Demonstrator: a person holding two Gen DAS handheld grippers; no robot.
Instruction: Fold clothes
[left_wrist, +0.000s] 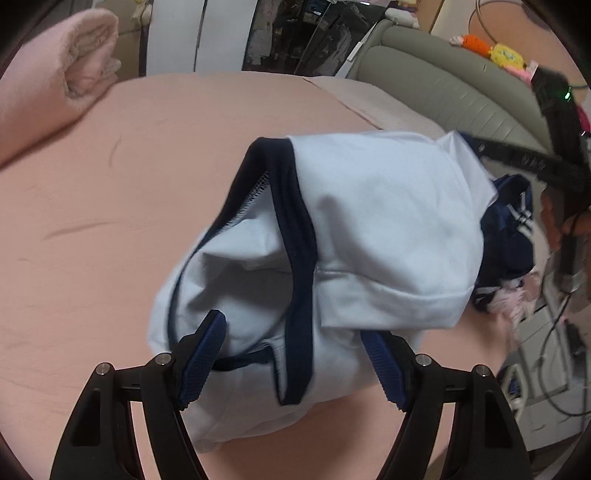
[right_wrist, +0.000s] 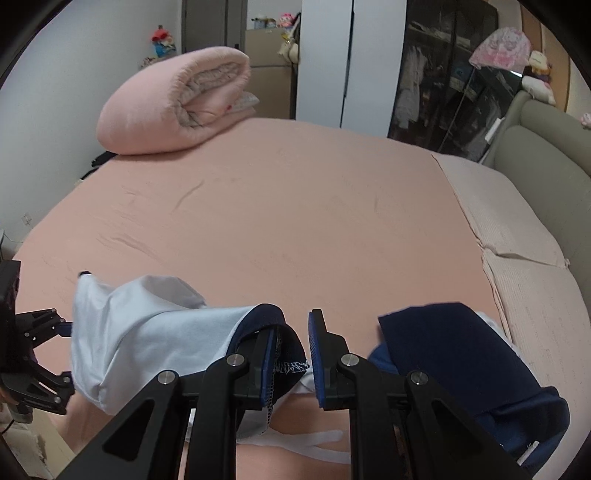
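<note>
Both claws at a pale blue shirt lifted over the pink bed.

Your left claw (left_wrist: 291, 354) is spread wide, the pale blue shirt (left_wrist: 369, 229) with its navy trim (left_wrist: 295, 236) draped between and over the pads, nothing pinched. Your right claw (right_wrist: 291, 354) stands parted too, though its left pad sits tucked inside the navy cuff (right_wrist: 266, 325) of the shirt (right_wrist: 147, 343); whether it bears on cloth, you cannot tell. The shirt hangs between the two claws, above the pink bedsheet (right_wrist: 295, 221). A dark navy garment (right_wrist: 461, 362) lies just right of it. Further out: rolled pink quilt (right_wrist: 177, 99) at the far corner, grey padded headboard (right_wrist: 546, 155), white wardrobe door (right_wrist: 325, 55). Only the left view shows the plush toys (left_wrist: 491, 50) atop the headboard; only the right view shows the bare sheet whole.
</note>
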